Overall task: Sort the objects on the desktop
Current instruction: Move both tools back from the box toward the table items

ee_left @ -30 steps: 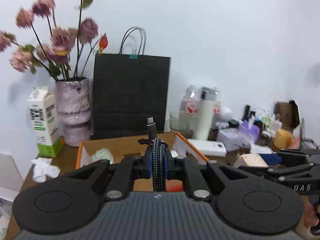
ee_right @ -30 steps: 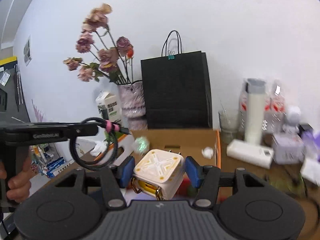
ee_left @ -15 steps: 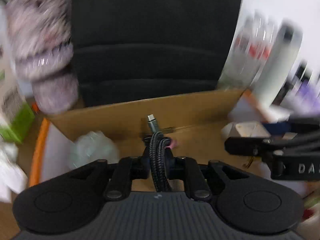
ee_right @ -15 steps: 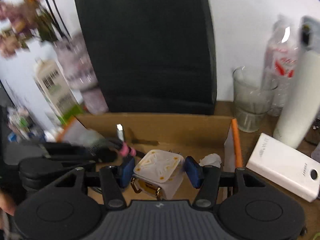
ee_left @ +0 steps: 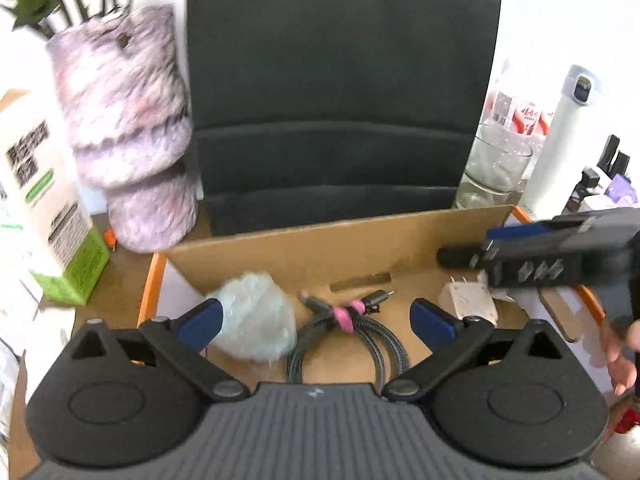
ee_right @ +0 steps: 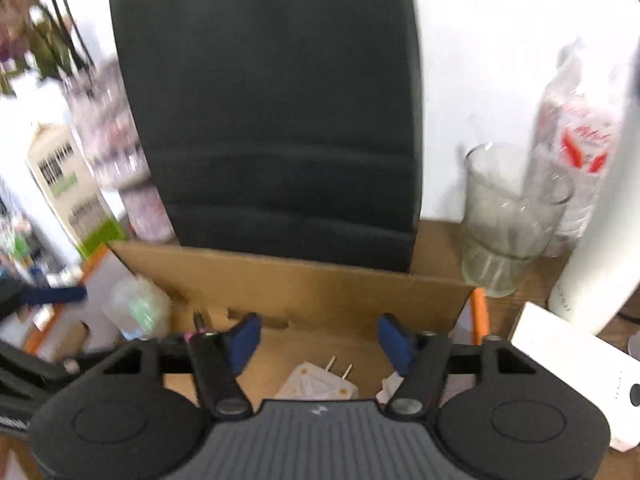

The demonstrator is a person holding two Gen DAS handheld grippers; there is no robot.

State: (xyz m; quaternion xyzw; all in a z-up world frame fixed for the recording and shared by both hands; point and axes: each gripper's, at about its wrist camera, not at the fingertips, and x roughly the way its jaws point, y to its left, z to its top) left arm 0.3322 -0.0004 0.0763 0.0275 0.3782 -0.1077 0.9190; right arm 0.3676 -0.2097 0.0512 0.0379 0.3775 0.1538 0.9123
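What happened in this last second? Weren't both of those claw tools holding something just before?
Yes. Both moved down over the cardboard box and opened. The left gripper dropped the coiled cable inside; the right gripper dropped the white charger beside it. The black bag and vase stayed put.

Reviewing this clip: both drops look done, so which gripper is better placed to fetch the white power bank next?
Probably right. The right gripper is open, and the power bank lies just outside the cardboard box on its side; the open left gripper sits farther off.
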